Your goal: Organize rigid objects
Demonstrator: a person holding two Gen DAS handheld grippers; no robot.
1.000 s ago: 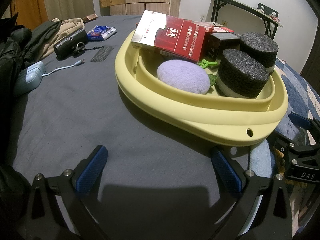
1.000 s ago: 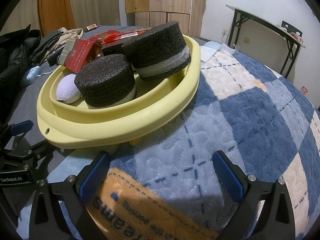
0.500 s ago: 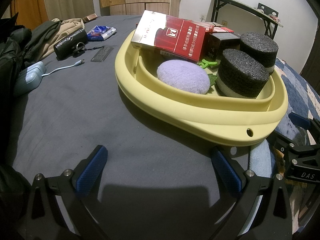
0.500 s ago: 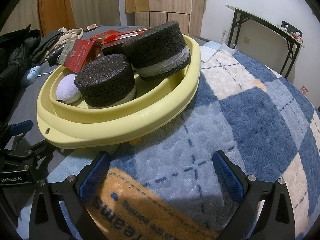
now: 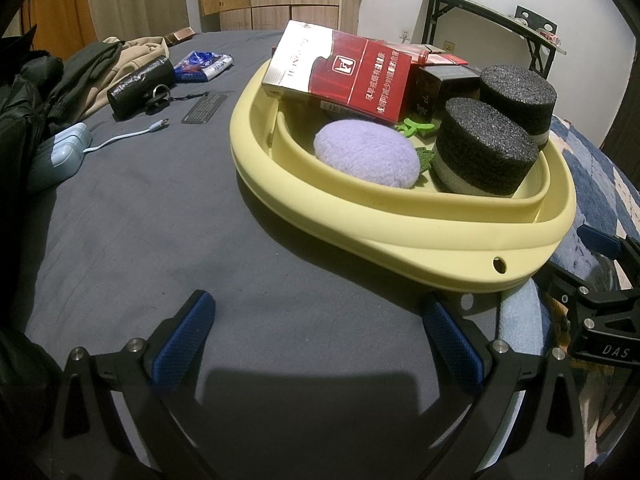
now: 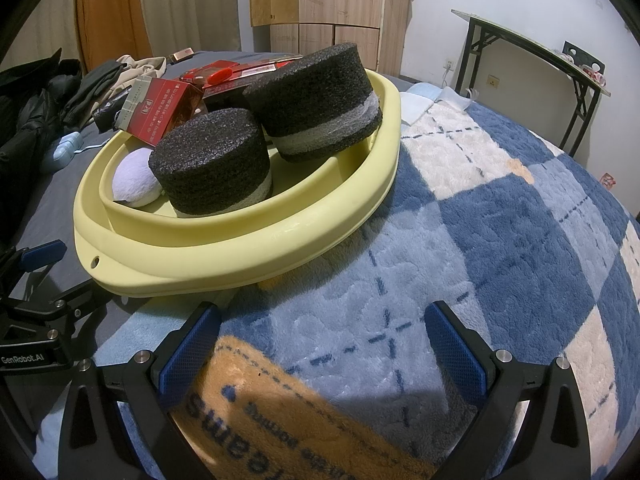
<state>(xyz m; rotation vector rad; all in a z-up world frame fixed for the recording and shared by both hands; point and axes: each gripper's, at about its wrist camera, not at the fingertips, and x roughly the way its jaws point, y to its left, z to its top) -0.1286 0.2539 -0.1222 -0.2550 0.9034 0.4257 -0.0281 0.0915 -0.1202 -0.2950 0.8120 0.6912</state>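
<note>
A pale yellow basin (image 5: 400, 236) (image 6: 248, 248) rests on the bed. Inside it are two black foam cylinders (image 5: 484, 148) (image 6: 212, 164), a lilac plush pad (image 5: 366, 152) (image 6: 134, 180), a red carton (image 5: 340, 76) (image 6: 160, 108), a dark box (image 5: 448, 84) and a green clip (image 5: 416, 126). My left gripper (image 5: 320, 340) stands open over the grey sheet, short of the basin's near rim. My right gripper (image 6: 320, 344) stands open over the plaid blanket, just beside the basin, with nothing between its fingers.
On the grey sheet (image 5: 140, 220) lie a black pouch with keys (image 5: 140, 84), a small comb-like strip (image 5: 204, 108), a blue packet (image 5: 204, 66), a pale blue charger with cable (image 5: 60, 156) and heaped clothes (image 5: 48, 80). A blue plaid blanket (image 6: 500, 240) covers the right. A folding table (image 6: 532, 64) stands behind.
</note>
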